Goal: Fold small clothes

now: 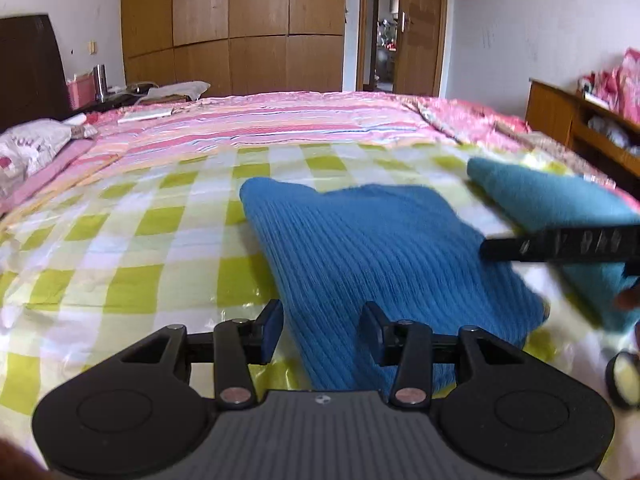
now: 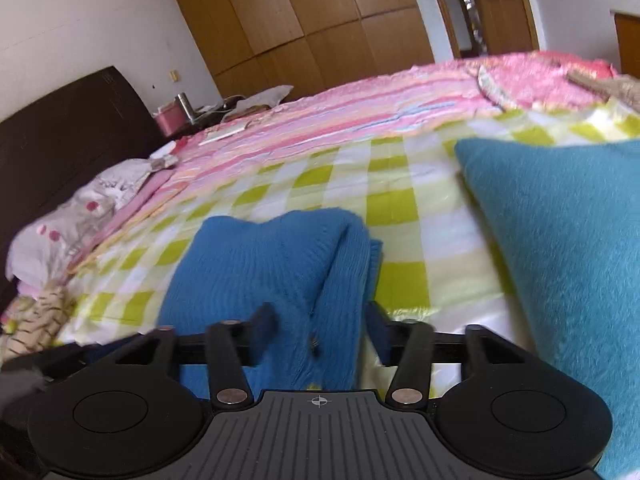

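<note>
Stretching from 12 to 6 o'clock in both wrist views, the bed [image 1: 160, 208] fills most of the room, with a green-and-white checked sheet [image 1: 120, 240] near the cameras and a pink striped quilt [image 1: 260, 120] beyond it. Wooden wardrobes [image 1: 232, 20] stand against the far wall at 12 o'clock, an open doorway [image 1: 386, 28] beside them at 1 o'clock, and a dark headboard [image 1: 28, 68] at 10 o'clock.

On the checked sheet lies the blue ribbed sweater [image 1: 380, 264], roughly folded, at the centre of the left view. A teal fuzzy garment [image 2: 560, 248] lies beside it at 3 o'clock, apart from it.

Both tools tilt downward toward the bed. The left tongs [image 1: 322, 332] stand partly apart over the sweater's near left edge, the cloth running under the gap; the pads are not pressing on it. The right tongs [image 2: 320, 332] stand parted, blurred, with a bunched fold of the sweater [image 2: 280, 272] rising between the fingers; the pads do not clamp it.
</note>
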Motion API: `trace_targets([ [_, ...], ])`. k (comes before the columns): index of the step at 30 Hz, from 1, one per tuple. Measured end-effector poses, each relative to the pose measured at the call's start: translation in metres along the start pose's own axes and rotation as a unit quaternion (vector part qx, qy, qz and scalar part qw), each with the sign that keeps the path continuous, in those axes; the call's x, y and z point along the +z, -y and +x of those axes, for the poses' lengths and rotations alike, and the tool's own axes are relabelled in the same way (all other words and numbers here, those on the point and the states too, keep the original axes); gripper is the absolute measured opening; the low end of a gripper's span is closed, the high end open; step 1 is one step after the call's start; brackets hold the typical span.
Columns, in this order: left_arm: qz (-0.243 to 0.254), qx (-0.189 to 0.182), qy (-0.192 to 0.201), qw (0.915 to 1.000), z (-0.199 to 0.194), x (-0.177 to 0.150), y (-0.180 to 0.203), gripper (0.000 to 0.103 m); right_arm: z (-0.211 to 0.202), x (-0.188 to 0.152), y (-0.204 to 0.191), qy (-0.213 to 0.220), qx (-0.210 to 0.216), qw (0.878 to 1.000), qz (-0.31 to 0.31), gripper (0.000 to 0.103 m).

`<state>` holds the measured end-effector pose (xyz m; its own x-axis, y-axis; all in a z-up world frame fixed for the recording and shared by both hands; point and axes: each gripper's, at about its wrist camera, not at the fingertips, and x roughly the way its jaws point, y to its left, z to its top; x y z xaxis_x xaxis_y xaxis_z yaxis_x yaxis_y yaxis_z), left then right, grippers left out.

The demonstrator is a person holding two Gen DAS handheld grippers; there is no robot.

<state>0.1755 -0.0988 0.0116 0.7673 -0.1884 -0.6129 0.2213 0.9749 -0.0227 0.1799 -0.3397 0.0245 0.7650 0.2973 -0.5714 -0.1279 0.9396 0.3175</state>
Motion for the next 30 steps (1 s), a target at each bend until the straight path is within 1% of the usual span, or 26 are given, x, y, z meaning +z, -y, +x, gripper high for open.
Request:
trace_targets([
  [1,-0.007,-0.004,-0.003,1.0,0.003,0.002,-0.002,0.051,0.005,-0.001,0.0,-0.006,-0.008,1.0,-0.005,0.054],
  [3,-0.011,-0.001,-0.002,0.9999,0.011,0.001,-0.003,0.052,0.018,-0.006,0.001,-0.02,-0.016,1.0,-0.005,0.055],
  [4,-0.012,-0.002,-0.005,0.9999,0.015,0.0,-0.004,0.052,0.024,-0.009,0.003,-0.031,-0.012,0.999,0.0,0.055],
  [7,-0.023,-0.011,-0.018,0.9995,0.027,-0.005,-0.006,0.053,0.036,-0.016,0.009,-0.058,0.02,0.998,0.032,0.054],
  [9,-0.022,-0.015,-0.023,0.9994,0.03,-0.008,-0.007,0.053,0.039,-0.02,0.009,-0.064,0.03,0.996,0.045,0.045],
  [10,-0.022,-0.018,-0.026,0.9993,0.03,-0.008,-0.008,0.053,0.039,-0.022,0.007,-0.065,0.032,0.996,0.043,0.042],
  [11,-0.022,-0.022,-0.03,0.9991,0.029,-0.008,-0.01,0.052,0.038,-0.023,0.004,-0.07,0.037,0.996,0.042,0.037],
  [12,-0.022,-0.024,-0.032,0.999,0.027,-0.008,-0.011,0.052,0.037,-0.025,0.002,-0.075,0.047,0.995,0.047,0.034],
  [14,-0.017,-0.022,-0.034,0.999,0.022,-0.011,-0.014,0.051,0.036,-0.031,-0.004,-0.084,0.058,0.993,0.053,0.032],
  [18,-0.017,-0.029,-0.038,0.9987,0.009,-0.021,-0.022,0.05,0.026,-0.039,-0.02,-0.093,0.061,0.993,0.05,0.03],
  [21,-0.015,-0.037,-0.041,0.9984,0.0,-0.029,-0.024,0.05,0.013,-0.047,-0.025,-0.097,0.051,0.993,0.045,0.028],
  [24,0.004,-0.045,-0.042,0.9981,-0.009,-0.03,-0.021,0.05,0.001,-0.05,-0.028,-0.091,0.02,0.995,0.031,0.027],
  [25,0.009,-0.045,-0.039,0.9982,-0.012,-0.029,-0.021,0.05,-0.003,-0.05,-0.028,-0.09,0.013,0.995,0.031,0.027],
  [27,0.019,-0.043,-0.026,0.9985,-0.019,-0.023,-0.021,0.05,-0.012,-0.048,-0.031,-0.086,-0.002,0.996,0.028,0.031],
  [30,0.029,-0.037,-0.005,0.9989,-0.024,-0.012,-0.024,0.05,-0.03,-0.04,-0.044,-0.061,-0.033,0.998,-0.003,0.031],
])
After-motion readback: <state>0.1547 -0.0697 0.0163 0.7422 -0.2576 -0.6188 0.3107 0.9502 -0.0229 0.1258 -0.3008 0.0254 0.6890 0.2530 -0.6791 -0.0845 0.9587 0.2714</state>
